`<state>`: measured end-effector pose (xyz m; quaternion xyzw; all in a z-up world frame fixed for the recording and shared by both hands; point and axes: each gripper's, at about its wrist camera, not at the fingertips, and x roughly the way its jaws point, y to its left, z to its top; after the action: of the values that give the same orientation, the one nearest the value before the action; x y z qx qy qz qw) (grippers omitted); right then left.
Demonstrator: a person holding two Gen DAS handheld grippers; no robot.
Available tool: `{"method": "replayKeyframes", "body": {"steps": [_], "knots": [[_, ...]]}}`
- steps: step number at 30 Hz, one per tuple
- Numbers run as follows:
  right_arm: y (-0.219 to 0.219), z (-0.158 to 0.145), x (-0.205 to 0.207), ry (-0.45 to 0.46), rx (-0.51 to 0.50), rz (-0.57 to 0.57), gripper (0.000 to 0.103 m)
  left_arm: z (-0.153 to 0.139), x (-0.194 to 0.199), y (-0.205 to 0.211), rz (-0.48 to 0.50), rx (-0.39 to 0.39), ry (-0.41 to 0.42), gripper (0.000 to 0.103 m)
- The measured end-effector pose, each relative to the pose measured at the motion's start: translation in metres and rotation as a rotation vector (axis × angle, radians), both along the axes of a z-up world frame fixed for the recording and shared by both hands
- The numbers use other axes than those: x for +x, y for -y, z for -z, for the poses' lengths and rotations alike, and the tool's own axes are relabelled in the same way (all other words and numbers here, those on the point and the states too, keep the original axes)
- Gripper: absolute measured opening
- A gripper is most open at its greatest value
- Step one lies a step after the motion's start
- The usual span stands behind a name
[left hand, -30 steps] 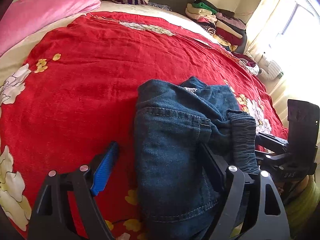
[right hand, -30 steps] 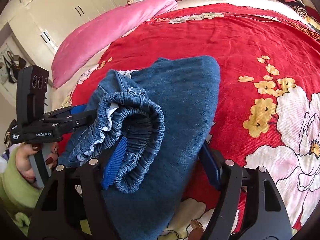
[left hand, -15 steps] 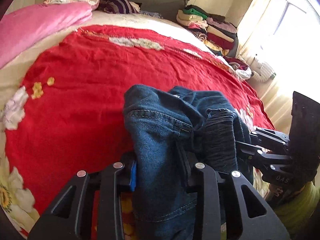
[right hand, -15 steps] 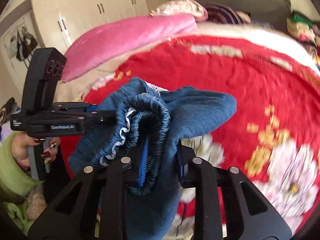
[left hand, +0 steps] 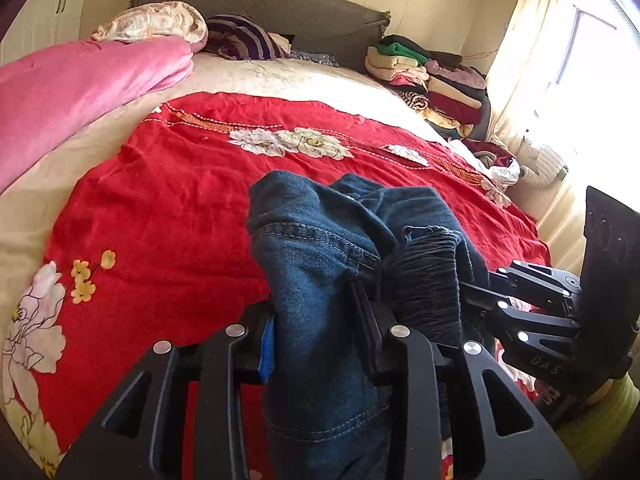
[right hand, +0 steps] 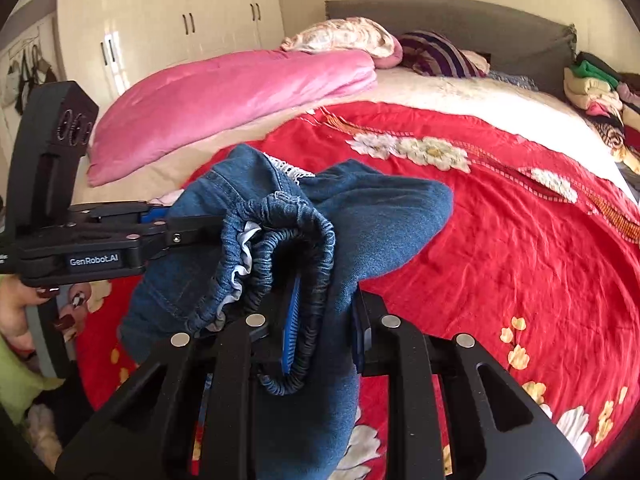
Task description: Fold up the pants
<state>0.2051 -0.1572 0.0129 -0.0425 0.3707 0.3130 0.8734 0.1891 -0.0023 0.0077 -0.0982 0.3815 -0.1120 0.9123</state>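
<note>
Blue denim pants point(left hand: 320, 264) with a gathered elastic waistband point(right hand: 292, 232) hang bunched above the red flowered bedspread point(left hand: 168, 200). My left gripper point(left hand: 320, 340) is shut on the denim near the waist. My right gripper point(right hand: 324, 320) is shut on the elastic waistband. In the left wrist view the right gripper point(left hand: 480, 296) grips the pants from the right. In the right wrist view the left gripper point(right hand: 176, 228) grips the pants from the left. The two grippers hold the pants close together, lifted off the bed.
A pink quilt point(right hand: 232, 92) lies along the bed's left side. Pillows point(left hand: 240, 36) rest by the grey headboard point(left hand: 300, 8). A pile of folded clothes point(left hand: 432, 80) sits at the far right corner near the curtain. White wardrobes point(right hand: 168, 28) stand left.
Both grippers went from open around the folded pants to shut on them, then lifted the pants up off the bedspread. The views tilted up toward the headboard.
</note>
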Motion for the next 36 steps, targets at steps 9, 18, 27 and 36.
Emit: {"method": "replayKeyframes", "body": {"steps": [9,18,27,36], "knots": [[0.006,0.04,0.01,-0.103,-0.108,0.081,0.039,0.041,0.008,-0.009,-0.035,0.005,-0.093,0.06],[0.015,0.051,0.015,-0.158,-0.111,0.15,0.056,0.053,0.009,-0.009,-0.051,0.015,-0.112,0.068],[0.021,0.026,-0.003,-0.083,-0.086,0.16,0.075,0.038,-0.004,-0.007,-0.041,0.018,-0.08,0.071],[0.029,-0.012,-0.031,0.019,-0.041,0.159,0.091,0.006,-0.037,-0.009,-0.043,0.039,-0.015,0.085]]}}
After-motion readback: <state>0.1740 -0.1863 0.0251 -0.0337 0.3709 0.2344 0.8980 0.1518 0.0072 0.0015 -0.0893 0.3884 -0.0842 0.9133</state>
